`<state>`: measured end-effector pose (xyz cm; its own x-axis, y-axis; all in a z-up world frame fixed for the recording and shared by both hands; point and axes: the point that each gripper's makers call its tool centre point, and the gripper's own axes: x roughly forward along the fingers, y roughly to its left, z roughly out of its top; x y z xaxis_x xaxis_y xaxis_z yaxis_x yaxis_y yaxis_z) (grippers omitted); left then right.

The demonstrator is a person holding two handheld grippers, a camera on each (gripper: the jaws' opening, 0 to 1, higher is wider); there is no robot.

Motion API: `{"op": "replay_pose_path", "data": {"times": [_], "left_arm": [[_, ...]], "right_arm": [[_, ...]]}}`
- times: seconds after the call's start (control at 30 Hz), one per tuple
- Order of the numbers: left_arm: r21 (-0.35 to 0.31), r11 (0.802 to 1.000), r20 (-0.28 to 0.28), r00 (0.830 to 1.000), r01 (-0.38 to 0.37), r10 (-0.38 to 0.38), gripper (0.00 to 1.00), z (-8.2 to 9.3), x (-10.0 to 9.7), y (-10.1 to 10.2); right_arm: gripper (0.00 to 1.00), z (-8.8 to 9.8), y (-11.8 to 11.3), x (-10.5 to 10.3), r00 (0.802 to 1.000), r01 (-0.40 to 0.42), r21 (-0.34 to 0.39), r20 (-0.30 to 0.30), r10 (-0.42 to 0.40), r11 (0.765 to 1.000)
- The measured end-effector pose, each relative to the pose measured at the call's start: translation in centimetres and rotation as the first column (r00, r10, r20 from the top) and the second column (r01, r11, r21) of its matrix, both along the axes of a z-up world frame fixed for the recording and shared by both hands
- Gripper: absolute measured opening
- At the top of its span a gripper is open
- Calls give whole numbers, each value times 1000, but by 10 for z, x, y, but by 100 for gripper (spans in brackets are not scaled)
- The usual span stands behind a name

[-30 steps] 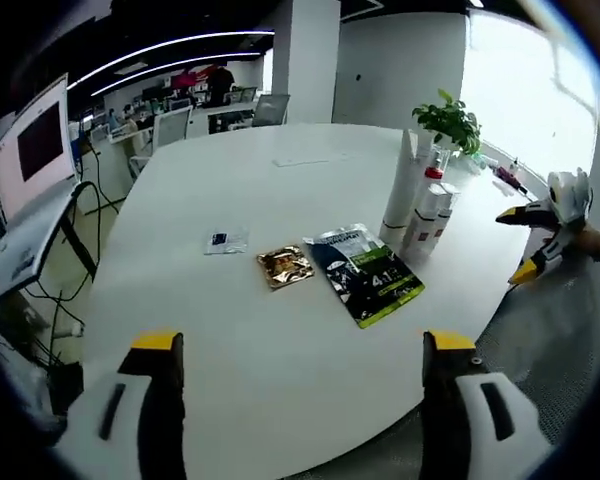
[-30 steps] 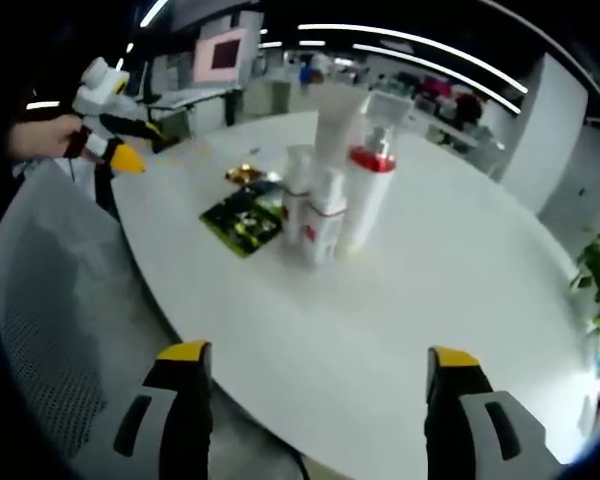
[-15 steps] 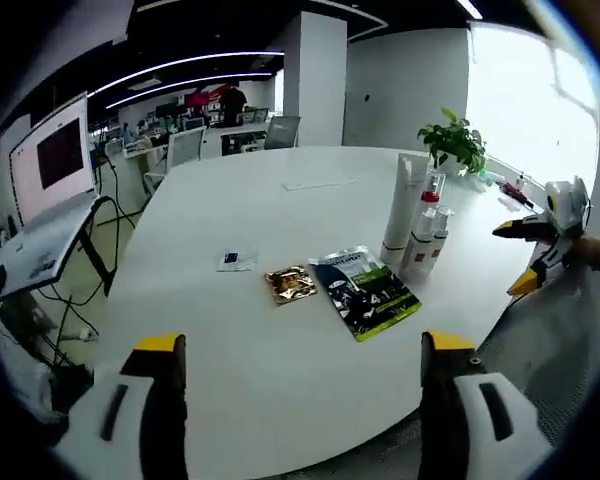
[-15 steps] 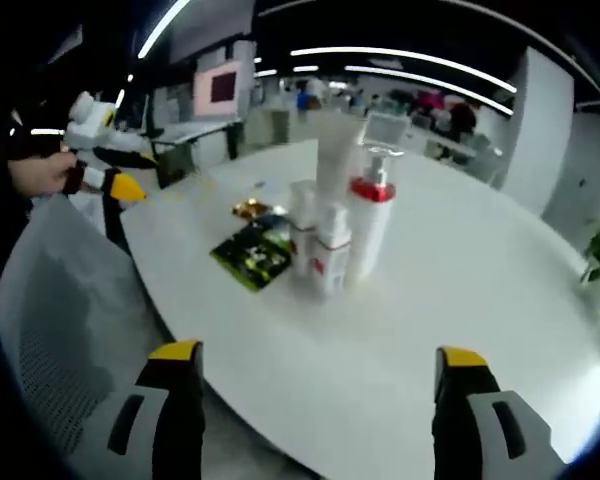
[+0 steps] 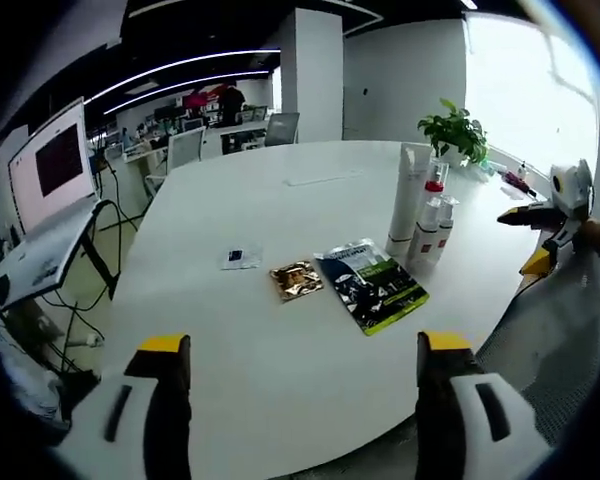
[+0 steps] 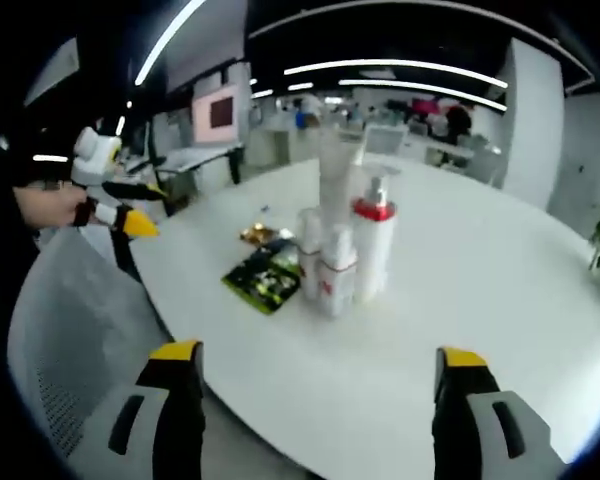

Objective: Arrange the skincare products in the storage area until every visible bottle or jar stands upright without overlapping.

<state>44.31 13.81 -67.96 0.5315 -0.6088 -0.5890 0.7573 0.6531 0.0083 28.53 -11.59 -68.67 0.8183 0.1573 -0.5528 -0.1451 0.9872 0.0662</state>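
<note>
An open-plan office: a big white meeting table (image 5: 280, 250), desks with chairs (image 5: 185, 148) at 11 o'clock, a wall screen (image 5: 60, 158) at 9 o'clock

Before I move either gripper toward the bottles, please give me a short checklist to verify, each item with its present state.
1. Left gripper open, nothing between its jaws: ok.
2. Right gripper open, nothing between its jaws: ok.
3. Red-collared pump bottle, tall white tube and two small white bottles standing upright: ok.
4. Bottles not overlapping: cannot tell; they stand in a tight cluster and I cannot see gaps.
5. Path to the cluster free: ok from the right; the dark green sachet and gold sachet lie flat beside it.
6. Grippers well apart from each other: ok.
</note>
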Motion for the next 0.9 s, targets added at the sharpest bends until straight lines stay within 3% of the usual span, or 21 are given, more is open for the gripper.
{"op": "replay_pose_path", "data": {"times": [0.03,0.2,0.33,0.47,0.57,0.73,0.9], "left_arm": [[-1,1000,0,1000,3,-3,90,0,0,0],[8,1000,7,1000,14,-14,90,0,-1,-1],[5,1000,0,1000,8,-8,89,-1,-1,0],[14,1000,-10,1000,8,-8,88,-3,-2,0],[19,1000,-10,1000,11,-11,88,-4,-2,0],[27,999,-27,999,18,-18,89,-6,-3,-2],[13,1000,-45,999,8,-8,89,-7,9,-4]], "right_arm": [[99,10,5,4,999,3,48,49,-6,999],[98,16,13,-2,999,-13,37,36,11,999],[92,19,10,3,997,29,49,73,-33,998],[85,12,-5,2,996,72,-12,61,-71,997],[80,24,-7,5,988,98,25,121,-100,995],[71,17,-8,2,992,98,11,80,-99,995],[81,16,-9,4,992,92,-10,88,-90,996]]}}
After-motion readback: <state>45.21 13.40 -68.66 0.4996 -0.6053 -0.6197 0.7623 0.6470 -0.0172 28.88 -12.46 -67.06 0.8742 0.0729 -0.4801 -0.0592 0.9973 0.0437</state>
